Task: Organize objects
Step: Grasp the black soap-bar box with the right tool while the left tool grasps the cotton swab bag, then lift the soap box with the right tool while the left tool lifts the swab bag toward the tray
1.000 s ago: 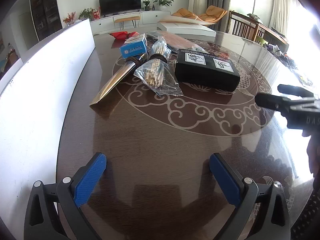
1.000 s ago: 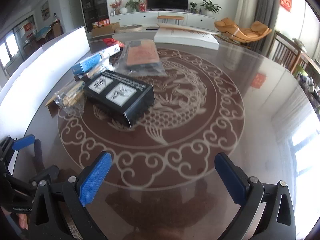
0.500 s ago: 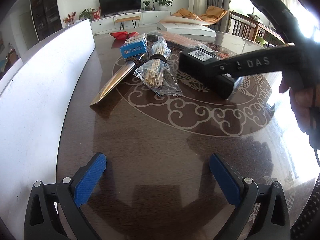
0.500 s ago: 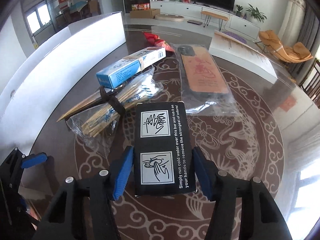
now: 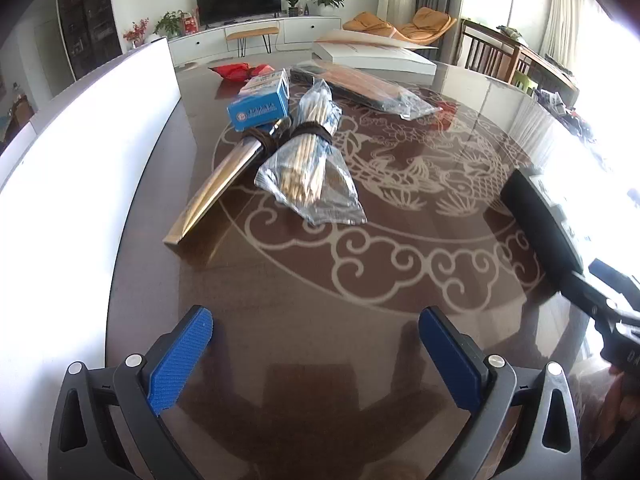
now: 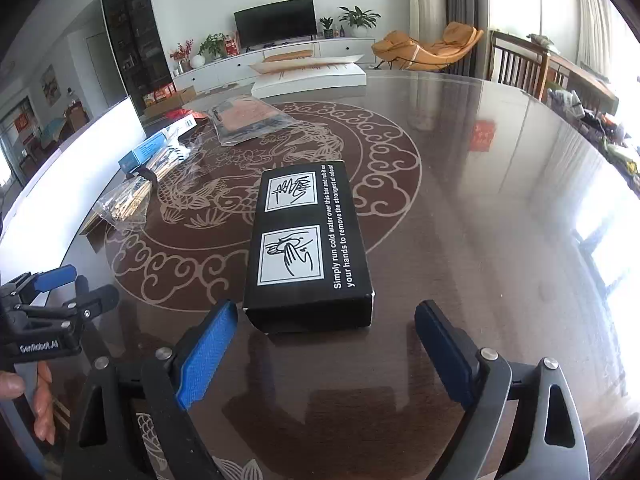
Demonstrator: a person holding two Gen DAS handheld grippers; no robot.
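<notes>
Began at the far left with a white panel (image 5: 80, 184) standing along the edge of the table (image 5: 320, 272). Found just right of it a close cluster: a long gold pack (image 5: 216, 184), a blue carton (image 5: 260, 104) and a bag of wooden sticks (image 5: 312, 164), with a flat clear-wrapped pack (image 5: 372, 88) farther back. Held the left gripper (image 5: 316, 320) low over bare tabletop, jaws spread wide and nothing between them.

Farther right, well apart from the cluster, had the black box (image 6: 308, 236) lying flat on the table, printed face up. Had the right gripper (image 6: 326, 312) at its near end, jaws just opened wide, both pads clear of the box's sides and only that near end reaching in between the fingertips.

Judged the step as letting go of the box after setting it down. Needed, to finish it well, a straight pull back along the box's length with the jaws held wide, so as not to clip a near corner and skew the box. Needed also a little lift before any swing back left toward the cluster.
</notes>
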